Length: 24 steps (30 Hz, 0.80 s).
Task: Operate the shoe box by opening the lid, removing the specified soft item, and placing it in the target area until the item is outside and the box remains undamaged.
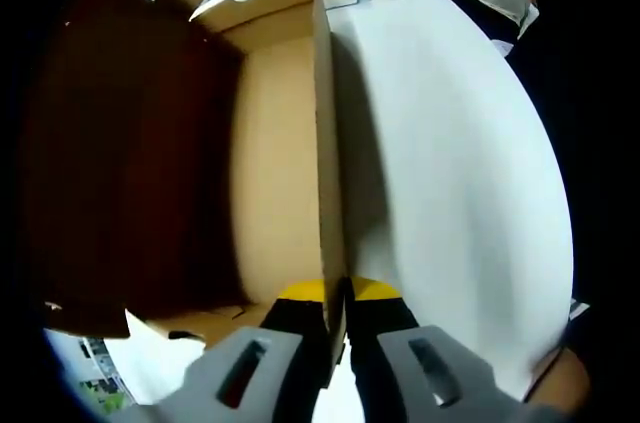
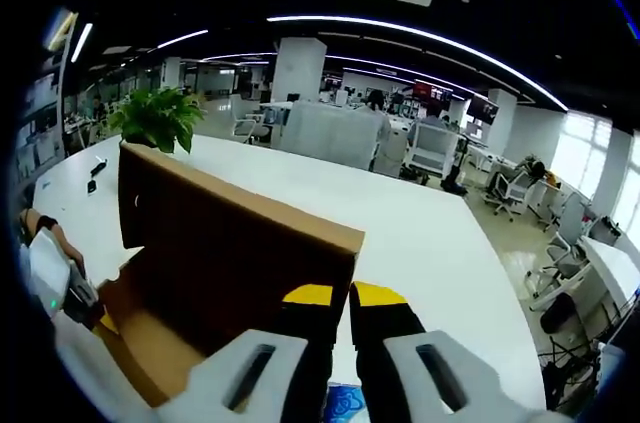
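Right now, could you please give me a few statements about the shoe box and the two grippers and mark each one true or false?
1. The left gripper has its jaws closed on a wall of the shoe box. True.
2. The box lid is shut. False: the box stands open, its brown inside showing.
3. The box sits on a white table. True.
4. The right gripper hangs free, far from the box. False: its jaws pinch a cardboard edge.
5. A green plant stands beyond the box in the right gripper view. True.
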Motion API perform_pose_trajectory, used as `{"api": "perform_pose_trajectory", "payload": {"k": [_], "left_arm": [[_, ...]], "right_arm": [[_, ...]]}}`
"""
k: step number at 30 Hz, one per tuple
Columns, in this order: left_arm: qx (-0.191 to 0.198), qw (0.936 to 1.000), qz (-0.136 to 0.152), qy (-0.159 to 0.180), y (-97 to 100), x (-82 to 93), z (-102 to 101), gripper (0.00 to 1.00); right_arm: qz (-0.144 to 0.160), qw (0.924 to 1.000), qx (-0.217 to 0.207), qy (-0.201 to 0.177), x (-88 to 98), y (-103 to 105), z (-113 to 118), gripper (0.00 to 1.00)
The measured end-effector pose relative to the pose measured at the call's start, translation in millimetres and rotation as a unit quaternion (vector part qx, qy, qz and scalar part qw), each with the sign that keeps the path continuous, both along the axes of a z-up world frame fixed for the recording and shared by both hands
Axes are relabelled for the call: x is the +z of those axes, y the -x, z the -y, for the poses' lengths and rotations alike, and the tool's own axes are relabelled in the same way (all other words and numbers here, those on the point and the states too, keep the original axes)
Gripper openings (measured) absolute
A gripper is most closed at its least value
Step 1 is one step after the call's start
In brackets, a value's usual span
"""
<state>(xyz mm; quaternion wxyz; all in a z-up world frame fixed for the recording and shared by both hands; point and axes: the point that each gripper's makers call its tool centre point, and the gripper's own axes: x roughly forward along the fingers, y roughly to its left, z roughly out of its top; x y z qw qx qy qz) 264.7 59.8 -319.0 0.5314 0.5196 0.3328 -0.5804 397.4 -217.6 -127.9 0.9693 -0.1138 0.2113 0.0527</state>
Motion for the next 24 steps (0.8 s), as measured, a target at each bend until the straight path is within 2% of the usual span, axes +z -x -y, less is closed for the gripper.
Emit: {"api": "perform_pose_trajectory", "payload": {"k": [14,19,24], "left_arm": [[0.000,1.0000,0.000,-0.001,1.3,-0.5,0,0.04],[0.000,1.0000,0.002,-0.002,2.4,-0.7,-1,0.04],[-0.001,1.0000,0.001,-0.002,2.6,-0.7,-1,0.04]], "right_arm": [[0.007,1.0000,0.001,-0.003,-0.5,3,2,0.03],[0.025,0.9996,0.006,-0.011,3.6,10,-2,0.03],[0.030,0.9994,0.002,-0.015,0.4,14,1,0.03]]}}
